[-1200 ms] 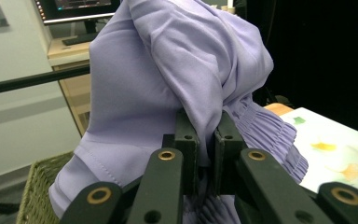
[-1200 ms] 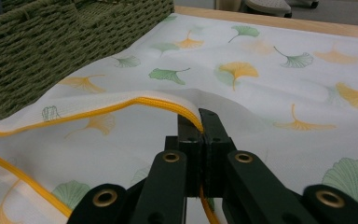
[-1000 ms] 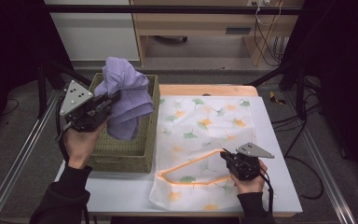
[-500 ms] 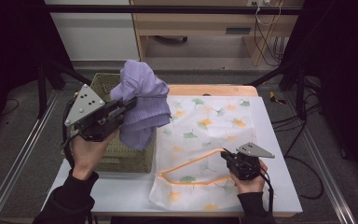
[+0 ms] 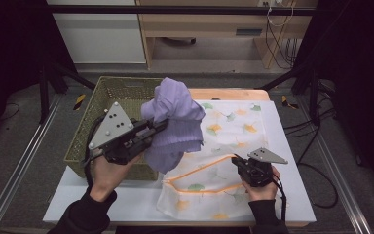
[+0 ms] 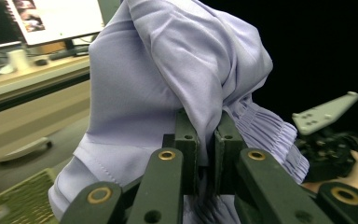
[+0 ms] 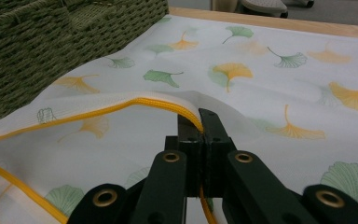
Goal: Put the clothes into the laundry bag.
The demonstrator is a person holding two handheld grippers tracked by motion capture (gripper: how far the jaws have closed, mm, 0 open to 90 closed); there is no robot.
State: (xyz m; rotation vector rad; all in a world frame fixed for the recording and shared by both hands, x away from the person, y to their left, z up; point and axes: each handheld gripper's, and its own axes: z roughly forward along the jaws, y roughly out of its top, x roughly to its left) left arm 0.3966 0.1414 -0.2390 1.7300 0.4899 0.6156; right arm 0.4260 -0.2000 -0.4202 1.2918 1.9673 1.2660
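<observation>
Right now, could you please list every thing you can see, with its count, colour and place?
garment: one, lilac, in the air between basket and bag, clamped in the left hand-held gripper.
laundry bag: one, white mesh with leaf print, orange-edged opening, flat on the table.
basket: one, green woven, left on the table.
table: one, white.
left hand-held gripper: one, black, shut on garment.
right hand-held gripper: one, black, shut on the laundry bag's edge.

Matt lilac cloth [image 5: 173,122], woven basket [image 5: 107,97].
</observation>
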